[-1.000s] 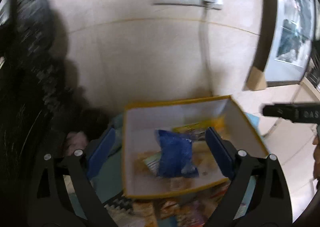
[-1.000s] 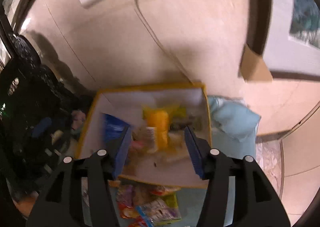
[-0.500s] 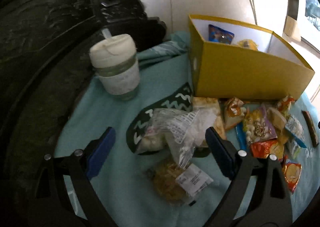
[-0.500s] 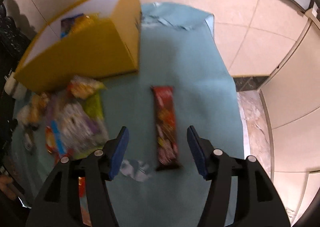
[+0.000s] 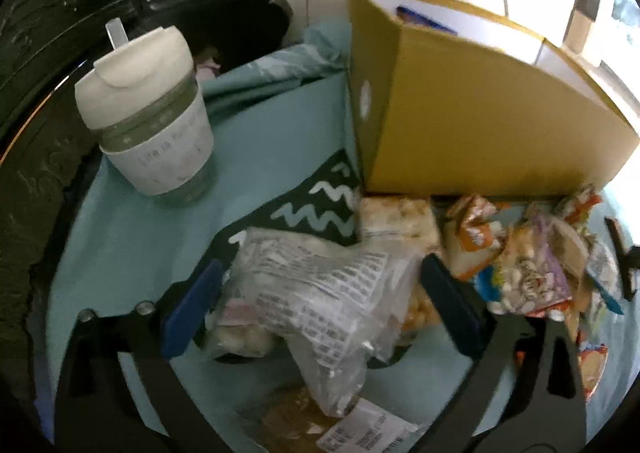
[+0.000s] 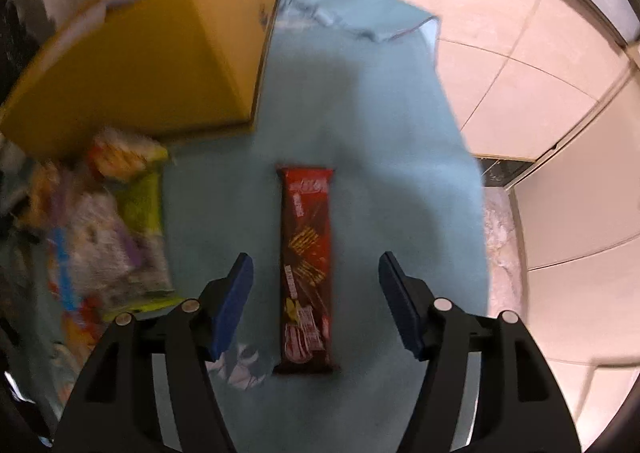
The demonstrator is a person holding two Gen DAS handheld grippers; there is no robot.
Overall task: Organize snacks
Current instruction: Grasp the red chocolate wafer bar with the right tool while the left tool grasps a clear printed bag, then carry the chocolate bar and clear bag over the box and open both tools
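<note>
A yellow box [image 5: 472,109] stands on the teal cloth with a blue packet showing inside it; it also shows in the right wrist view [image 6: 152,53]. My left gripper [image 5: 320,301] is open, its blue pads on either side of a clear plastic snack bag [image 5: 316,293] lying on the cloth. A pile of colourful snack packets [image 5: 528,265] lies in front of the box. My right gripper [image 6: 316,293] is open just above a long dark red snack pack [image 6: 307,265] that lies between its fingers. The snack pile [image 6: 108,237] sits to its left, blurred.
A white lidded cup [image 5: 152,113] with a straw stands left of the box. Dark carved furniture [image 5: 60,13] borders the left. A wrapped biscuit [image 5: 320,425] lies under the left gripper. The teal cloth [image 6: 360,113] ends at beige floor tiles [image 6: 520,53] on the right.
Both grippers left the space over the box and dropped toward the cloth. The left now straddles the clear bag; the right has closed in on the red pack.
</note>
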